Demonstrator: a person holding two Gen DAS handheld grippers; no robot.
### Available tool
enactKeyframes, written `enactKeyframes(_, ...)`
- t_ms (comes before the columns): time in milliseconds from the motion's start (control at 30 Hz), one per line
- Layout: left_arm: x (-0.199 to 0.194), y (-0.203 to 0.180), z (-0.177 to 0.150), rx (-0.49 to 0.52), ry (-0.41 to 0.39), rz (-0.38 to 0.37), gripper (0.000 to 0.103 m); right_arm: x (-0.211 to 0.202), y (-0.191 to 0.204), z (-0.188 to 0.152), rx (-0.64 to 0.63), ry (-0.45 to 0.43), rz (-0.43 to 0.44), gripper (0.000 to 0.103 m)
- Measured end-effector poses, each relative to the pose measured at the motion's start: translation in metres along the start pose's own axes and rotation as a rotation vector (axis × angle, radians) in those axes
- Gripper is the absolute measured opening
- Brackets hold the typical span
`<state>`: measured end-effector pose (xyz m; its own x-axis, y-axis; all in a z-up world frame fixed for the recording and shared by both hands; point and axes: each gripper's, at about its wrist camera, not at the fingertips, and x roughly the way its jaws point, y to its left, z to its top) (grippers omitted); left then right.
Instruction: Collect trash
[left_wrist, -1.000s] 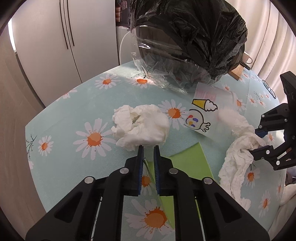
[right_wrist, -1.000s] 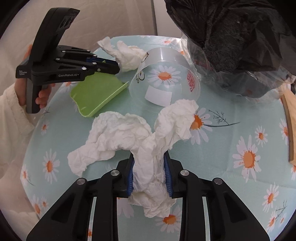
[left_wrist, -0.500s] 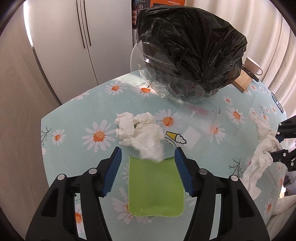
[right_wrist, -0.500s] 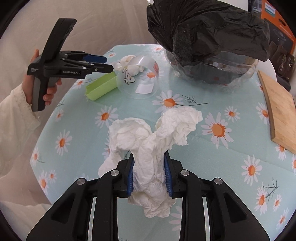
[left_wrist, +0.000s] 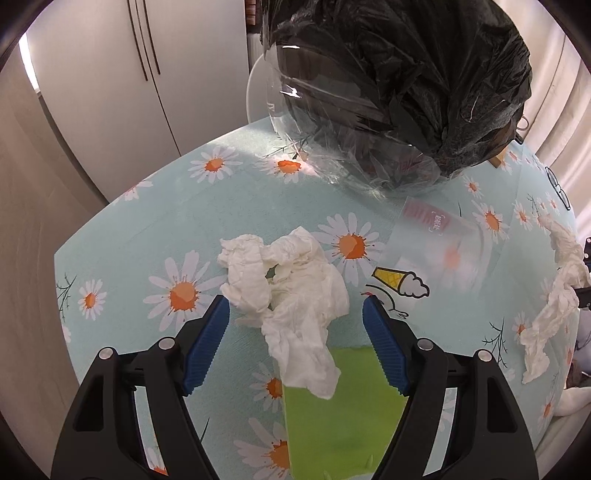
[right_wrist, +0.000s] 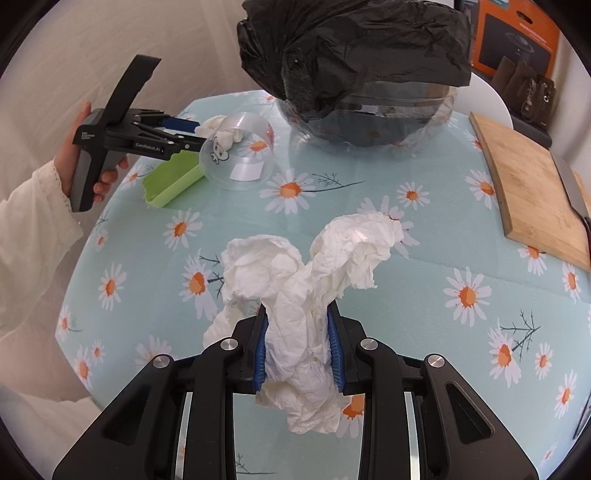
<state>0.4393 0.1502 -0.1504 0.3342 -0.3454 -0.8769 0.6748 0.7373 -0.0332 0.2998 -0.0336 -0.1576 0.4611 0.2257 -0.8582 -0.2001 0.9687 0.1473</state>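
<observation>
- Table (right_wrist: 424, 295) – round, under a pale blue cloth printed with daisies; everything below sits on it or hangs over it.
- Bin bag (right_wrist: 354, 48) – black, draped over a clear bowl (right_wrist: 369, 122) at the far side of the table; the same bag (left_wrist: 406, 62) fills the top of the left view.
- Board (right_wrist: 528, 192) – wooden, lying flat at the right edge.
- Right gripper (right_wrist: 297, 354) – blue pads pinched narrow on a big crumpled tissue (right_wrist: 306, 280), which is lifted clear of the cloth; two lobes of it flare up beyond the fingers and a tail hangs below them.
- Left gripper (left_wrist: 295, 343) – jaws wide, having just been opening; a second tissue wad (left_wrist: 291, 295) lies between the pads, which do not press it. From the right view this gripper (right_wrist: 192, 134) is held by a hand (right_wrist: 79, 173) in a white sleeve.
- Wad rests on the cloth, its near end draped over a green tray (left_wrist: 340, 406).
- Clear cup (right_wrist: 240, 155) – lying on its side just beside the tray, cartoon print on its wall.
</observation>
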Motion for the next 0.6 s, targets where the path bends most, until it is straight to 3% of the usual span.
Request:
enactKeyframes(100, 0.011, 0.002, 0.003, 0.009, 0.033, -0.027, 0.042, 0.001, -0.004, -0.001, 0.025, 0.005, -0.010, 0.025)
enactKeyframes(167, 0.014, 0.003, 0.005, 0.013, 0.034, -0.041, 0.036, 0.001, -0.006, -0.001, 0.031, 0.004, -0.016, 0.025)
enactKeyframes(433, 0.004, -0.002, 0.007, 0.018, 0.040, -0.005, 0.034, -0.008, -0.010, -0.001, 0.035, -0.021, -0.019, 0.025)
enactKeyframes(600, -0.027, -0.015, 0.003, -0.031, -0.009, 0.030, 0.034, -0.024, -0.013, 0.001, 0.003, -0.051, -0.020, 0.025)
